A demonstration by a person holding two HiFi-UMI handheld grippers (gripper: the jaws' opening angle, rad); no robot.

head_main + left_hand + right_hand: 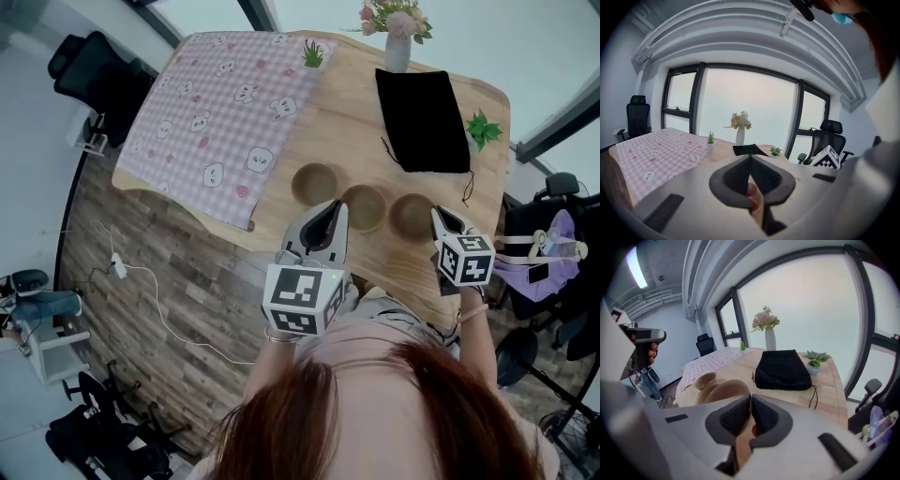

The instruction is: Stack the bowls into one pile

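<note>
Three tan bowls stand in a row near the wooden table's front edge: the left bowl [314, 184], the middle bowl [364, 206] and the right bowl [411, 216]. My right gripper [437, 214] is shut on the right bowl's near rim. In the right gripper view this bowl [725, 390] fills the space just left of the jaws, and its rim runs in between the pads of the right gripper [751, 397]. The other two bowls [705, 379] lie behind it. My left gripper [335, 208] hovers by the middle bowl, shut and holding nothing. Its jaws [750, 158] hide the bowls in its own view.
A pink checked cloth [225, 103] covers the table's left half. A black pouch [422, 117] with a cord lies behind the bowls, flanked by a flower vase [397, 37] and two small green plants [483, 127]. Office chairs stand around the table.
</note>
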